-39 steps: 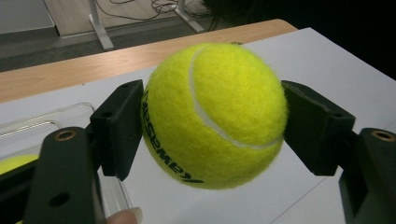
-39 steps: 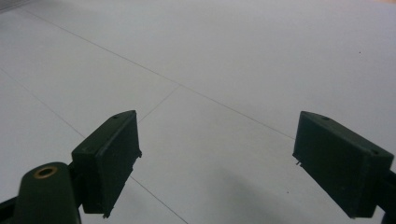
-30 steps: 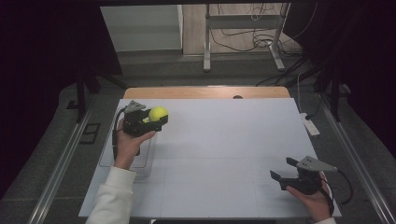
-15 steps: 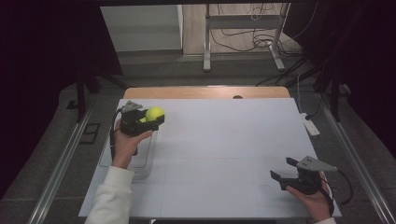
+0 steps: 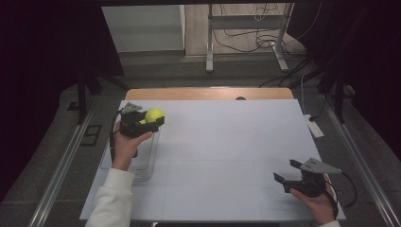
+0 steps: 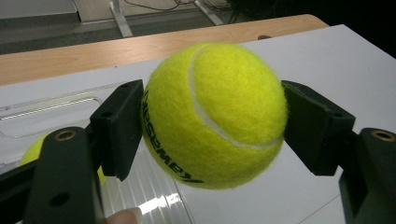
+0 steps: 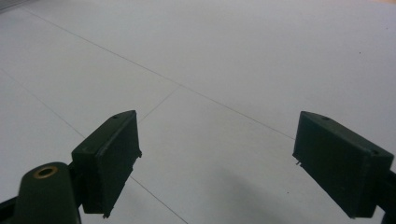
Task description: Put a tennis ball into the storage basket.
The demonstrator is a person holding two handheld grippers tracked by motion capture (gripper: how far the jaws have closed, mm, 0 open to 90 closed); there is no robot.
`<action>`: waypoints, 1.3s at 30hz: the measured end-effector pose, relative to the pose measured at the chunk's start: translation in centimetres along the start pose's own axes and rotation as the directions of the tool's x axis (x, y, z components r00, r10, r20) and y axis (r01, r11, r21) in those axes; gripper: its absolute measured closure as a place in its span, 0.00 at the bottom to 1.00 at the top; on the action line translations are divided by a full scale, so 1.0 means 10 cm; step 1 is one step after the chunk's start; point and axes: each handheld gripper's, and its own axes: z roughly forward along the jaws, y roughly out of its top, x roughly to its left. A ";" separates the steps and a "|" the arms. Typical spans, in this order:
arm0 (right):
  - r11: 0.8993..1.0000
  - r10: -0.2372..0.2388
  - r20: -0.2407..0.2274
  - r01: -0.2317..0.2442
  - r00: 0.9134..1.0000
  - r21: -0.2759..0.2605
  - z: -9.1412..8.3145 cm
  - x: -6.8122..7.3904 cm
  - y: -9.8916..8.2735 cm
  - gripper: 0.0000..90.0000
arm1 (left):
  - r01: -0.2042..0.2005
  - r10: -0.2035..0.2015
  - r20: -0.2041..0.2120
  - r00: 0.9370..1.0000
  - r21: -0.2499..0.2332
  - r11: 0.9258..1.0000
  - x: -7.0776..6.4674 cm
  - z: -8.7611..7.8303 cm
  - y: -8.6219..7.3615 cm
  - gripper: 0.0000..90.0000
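The left gripper point(image 5: 152, 121) is clamped on a yellow tennis ball point(image 5: 154, 115), both black pads pressed flat against the ball's sides, so the jaws stand as far apart as the ball is wide. In the high view the ball rides above the left part of the white table point(image 5: 227, 142), over the far end of a clear plastic tray point(image 5: 142, 163) that lies flat on the surface, and the person's left hand point(image 5: 124, 146) grips the tool from below with a white sleeve point(image 5: 109, 201) trailing back to the near edge. The left gripper view brings the ball point(image 6: 214, 114) close: its white seam curves across the front, dark printed lettering runs along the lower left side, and the felt bulges slightly past each pad. That view also catches a second yellow ball point(image 6: 32, 149) low at the left, partly hidden behind the jaw and seemingly lying in the tray point(image 6: 51, 112), whose clear rim shows behind the jaw. The right gripper point(image 5: 287, 171) rests near the table's front right corner in the right hand point(image 5: 318, 203), well apart from the ball, its jaws spread wide with nothing between them. The right gripper view confirms this, showing bare white tabletop point(image 7: 224, 70) crossed by thin seam lines between the two pads.
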 end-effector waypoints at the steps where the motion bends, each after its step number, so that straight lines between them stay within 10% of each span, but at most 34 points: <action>1: 1.000 0.000 0.000 0.000 1.000 0.000 0.00 0.00 0.00 0.16 | 0.003 -0.003 -0.002 1.000 0.001 1.000 0.00 0.00 0.00 0.30; 39: 1.000 -0.002 0.000 0.002 1.000 0.000 0.00 0.01 0.00 0.16 | 0.048 -0.048 -0.057 0.997 0.005 0.999 0.24 -0.06 -0.07 0.30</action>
